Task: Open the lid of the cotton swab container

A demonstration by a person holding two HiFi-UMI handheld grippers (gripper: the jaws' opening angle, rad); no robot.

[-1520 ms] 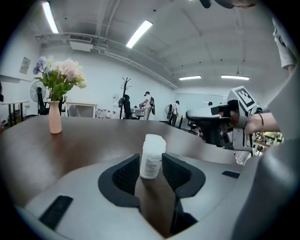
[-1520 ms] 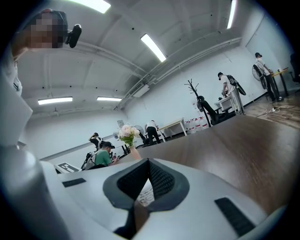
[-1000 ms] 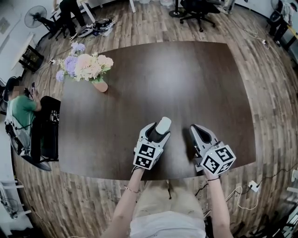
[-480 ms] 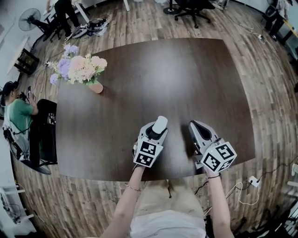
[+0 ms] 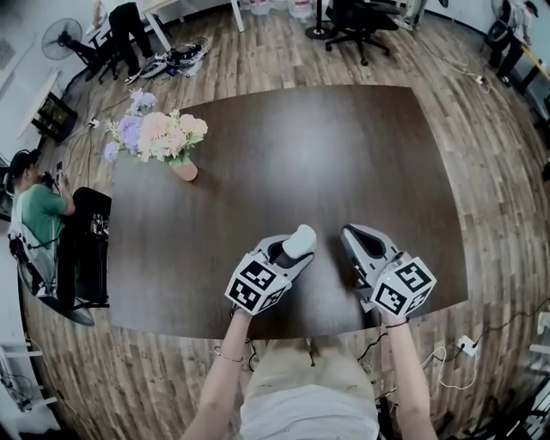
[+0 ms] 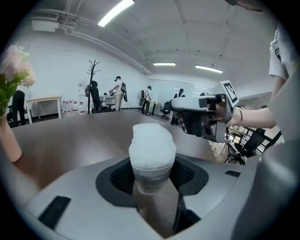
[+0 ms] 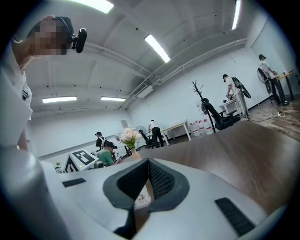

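Grey-white plastic jaws of the left gripper [image 5: 290,252] have just been closing, and they now clamp a small clear plastic cotton swab container [image 5: 300,241] between their black ribbed pads. The left gripper view shows the pads pressing on both sides of the container's labelled body, while its frosted white domed lid [image 6: 152,143] stands clear above them, on and closed. In the head view the container tilts away from the person over the near part of the dark brown wooden table [image 5: 284,146]. Just to its right, apart from it, the right gripper [image 5: 350,236] is held over the same near edge. Its jaws are closed on each other with nothing gripped, the pads meeting in a narrow V in the right gripper view. Each gripper carries its black-and-white marker cube at the back, near the person's wrist.

Farther off, at the table's far left corner, a bunch of pastel pink and purple flowers [image 5: 159,131] stands in a small terracotta-coloured vase [image 5: 184,169]. Beyond the table's left side a seated person in a green shirt [image 5: 39,206] is on the wood-plank floor [image 5: 481,129]. A black office chair [image 5: 361,21] stands past the far edge.
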